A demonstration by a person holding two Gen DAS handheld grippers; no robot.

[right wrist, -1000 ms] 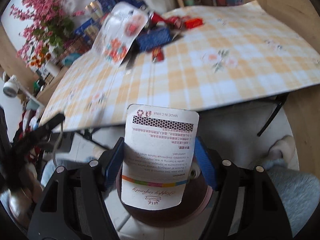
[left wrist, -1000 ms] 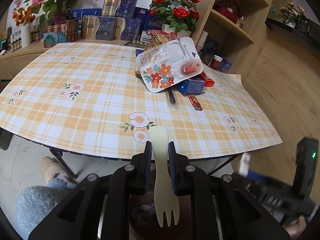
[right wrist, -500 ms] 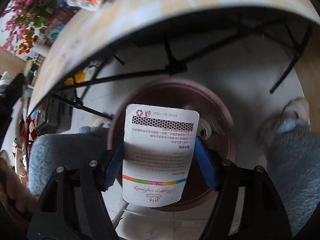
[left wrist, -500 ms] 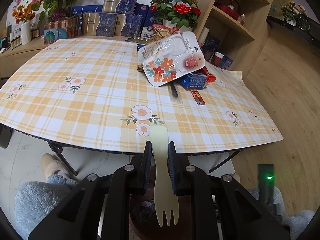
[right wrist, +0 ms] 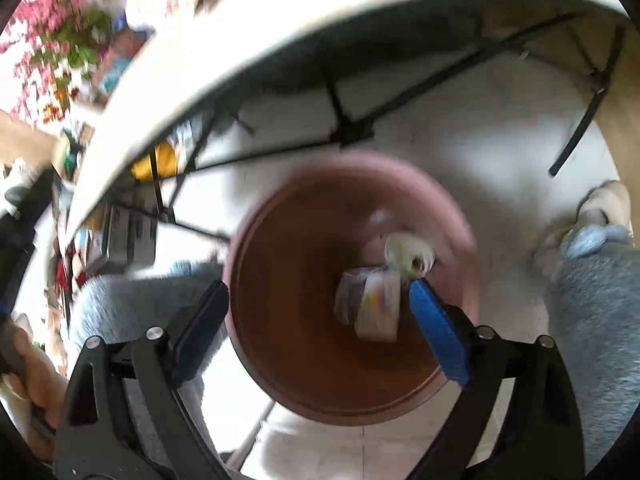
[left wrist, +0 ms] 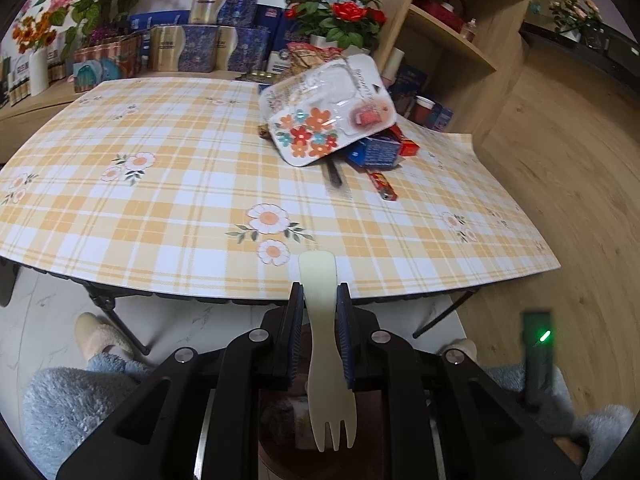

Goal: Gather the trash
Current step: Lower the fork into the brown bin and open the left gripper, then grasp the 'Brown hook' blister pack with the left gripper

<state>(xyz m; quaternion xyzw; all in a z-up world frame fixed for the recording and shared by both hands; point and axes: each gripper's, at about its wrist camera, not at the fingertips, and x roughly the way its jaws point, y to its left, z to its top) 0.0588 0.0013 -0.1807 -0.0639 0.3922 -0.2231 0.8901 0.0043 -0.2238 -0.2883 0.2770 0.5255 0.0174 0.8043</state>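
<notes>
A pale plastic fork (left wrist: 325, 344) is clamped between the jaws of the left gripper (left wrist: 320, 312). Its long axis runs along the fingers, the handle end pointing out over the tabletop (left wrist: 168, 184) edge and the tines back toward the camera. Just below and behind those tines the brown bin (left wrist: 280, 452) is glimpsed on the floor, so the fork's drop is judged to turn on bringing this gripper back over that opening.

The jaws of the right gripper (right wrist: 320, 320) are opening and nothing is pressed between them. They are pointed steeply down at the bin (right wrist: 288, 312), which fills the space between the blue pads (right wrist: 438, 332). A small carton (right wrist: 372, 300) is seen inside the bin, blurred, with a pale crumpled piece (right wrist: 408, 252) beside it.

Farther out on the checked tabletop, toward the far right, a pile of trash remains: a flowered blister pack (left wrist: 328, 116) resting on blue and red boxes (left wrist: 380, 150). Behind it stand flower pots, tins and a wooden shelf (left wrist: 452, 36). The floor is pale tile under the table and wood beyond.
</notes>
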